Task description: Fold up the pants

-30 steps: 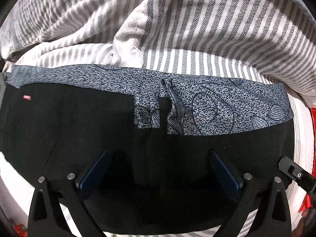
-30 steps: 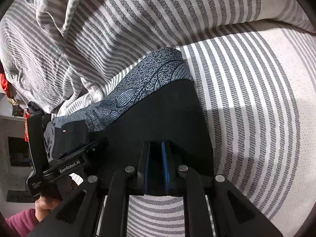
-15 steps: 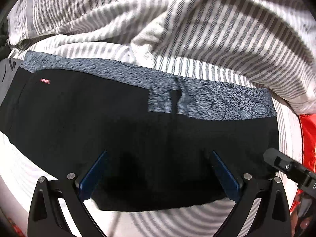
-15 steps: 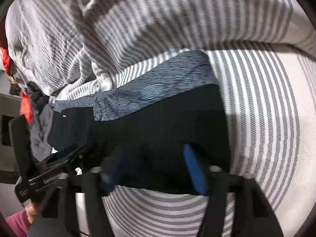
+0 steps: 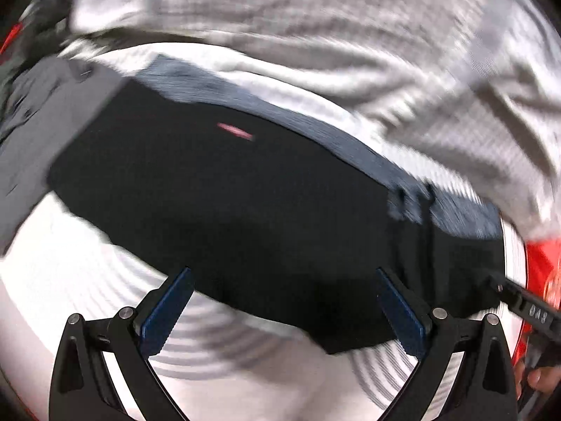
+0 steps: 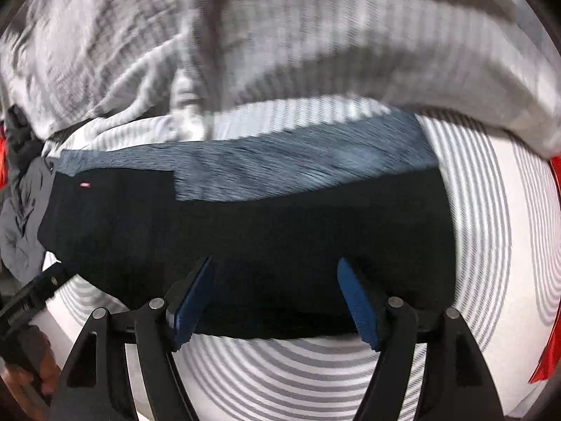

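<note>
Black pants (image 5: 245, 189) (image 6: 266, 231) with a grey patterned waistband (image 6: 298, 165) lie folded in a long band on the striped bedsheet (image 6: 491, 245). A small red tag (image 5: 234, 130) shows on the black cloth. My left gripper (image 5: 284, 277) hangs above the band's near edge, open, with nothing between its blue pads. My right gripper (image 6: 275, 263) hovers over the same near edge; its jaws are opening, the pads apart and free of the cloth. Both views are motion-blurred.
A rumpled striped blanket (image 5: 315, 28) is heaped behind the pants. A grey garment (image 6: 21, 217) lies at the band's left end. Red cloth (image 5: 540, 263) shows at the bed's right edge. The other gripper's black body (image 5: 526, 308) and a hand (image 6: 38, 368) sit at the frame edges.
The right gripper let go of the pants and its jaws spread. Both grippers pulled back and up from the band; the left one swung toward the tag end.
</note>
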